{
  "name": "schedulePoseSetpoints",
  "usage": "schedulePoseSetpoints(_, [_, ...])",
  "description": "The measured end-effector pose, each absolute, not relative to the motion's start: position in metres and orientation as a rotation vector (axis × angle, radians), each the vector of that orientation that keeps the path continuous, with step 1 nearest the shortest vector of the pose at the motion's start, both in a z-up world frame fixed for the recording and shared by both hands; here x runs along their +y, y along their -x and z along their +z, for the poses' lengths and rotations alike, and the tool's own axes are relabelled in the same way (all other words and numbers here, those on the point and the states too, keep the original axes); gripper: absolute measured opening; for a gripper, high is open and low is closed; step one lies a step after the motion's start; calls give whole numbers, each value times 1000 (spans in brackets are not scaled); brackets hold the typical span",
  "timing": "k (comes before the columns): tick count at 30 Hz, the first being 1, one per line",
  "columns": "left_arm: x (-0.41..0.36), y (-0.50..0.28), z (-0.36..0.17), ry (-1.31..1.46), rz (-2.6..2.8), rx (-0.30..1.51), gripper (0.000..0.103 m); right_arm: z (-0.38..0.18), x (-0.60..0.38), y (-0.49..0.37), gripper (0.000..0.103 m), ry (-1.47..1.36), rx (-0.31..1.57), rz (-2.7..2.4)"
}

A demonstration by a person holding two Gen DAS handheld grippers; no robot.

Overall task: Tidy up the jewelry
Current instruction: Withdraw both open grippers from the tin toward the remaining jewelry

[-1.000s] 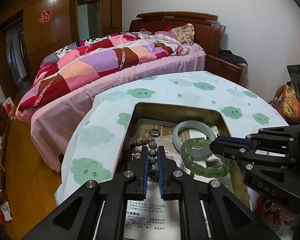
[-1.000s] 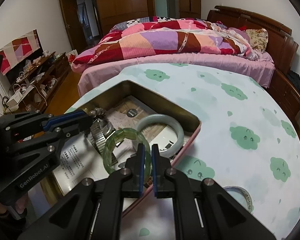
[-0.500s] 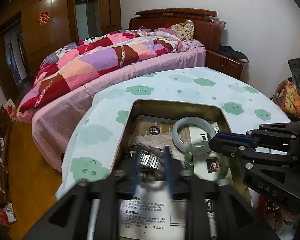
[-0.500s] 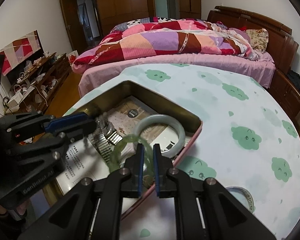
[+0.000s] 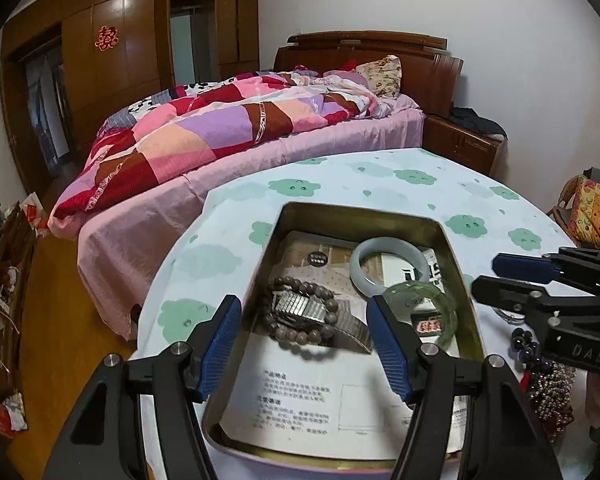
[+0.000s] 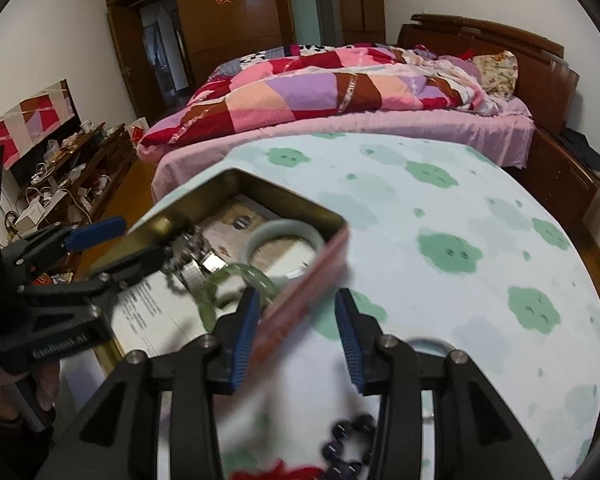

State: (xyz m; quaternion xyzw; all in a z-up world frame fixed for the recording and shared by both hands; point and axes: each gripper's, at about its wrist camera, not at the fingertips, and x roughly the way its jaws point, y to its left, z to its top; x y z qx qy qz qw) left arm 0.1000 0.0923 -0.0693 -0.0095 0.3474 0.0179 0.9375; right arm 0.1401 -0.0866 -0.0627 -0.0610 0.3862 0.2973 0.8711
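The brown wooden bead bracelet (image 5: 300,312) is seen lying in the rectangular gold metal tin (image 5: 456,256), ahead of the left tongs (image 5: 306,320), whose jaws are opening (nothing gripped). The translucent green bangle (image 6: 236,284) is left beyond the right tongs (image 6: 296,312), likewise opening and empty.

Left claw (image 5: 304,320) and right claw (image 6: 296,312) tilt downward, jaws opening, gripping nothing.

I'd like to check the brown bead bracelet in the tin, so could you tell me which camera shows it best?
The left wrist view: the brown bead bracelet lies sharp and nearly whole over a metal watch band. The right wrist view shows only a blurred bit of it, behind the left tool.
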Motion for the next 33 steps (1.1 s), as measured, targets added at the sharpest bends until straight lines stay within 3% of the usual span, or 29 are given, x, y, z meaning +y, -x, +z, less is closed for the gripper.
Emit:
schedulePoseSetpoints(7, [73,-86,-72,11,7,716,65,-69,-145,-133,49,56,830,535])
schedulePoseSetpoints(16, [47,-58,-70,-18,1,698,65,-84,-198,-101,49,-11,864,455])
schedulePoseSetpoints(33, [3,-35,-69,-73,-93,687,65,-106,-193,-66,43,41,899,483])
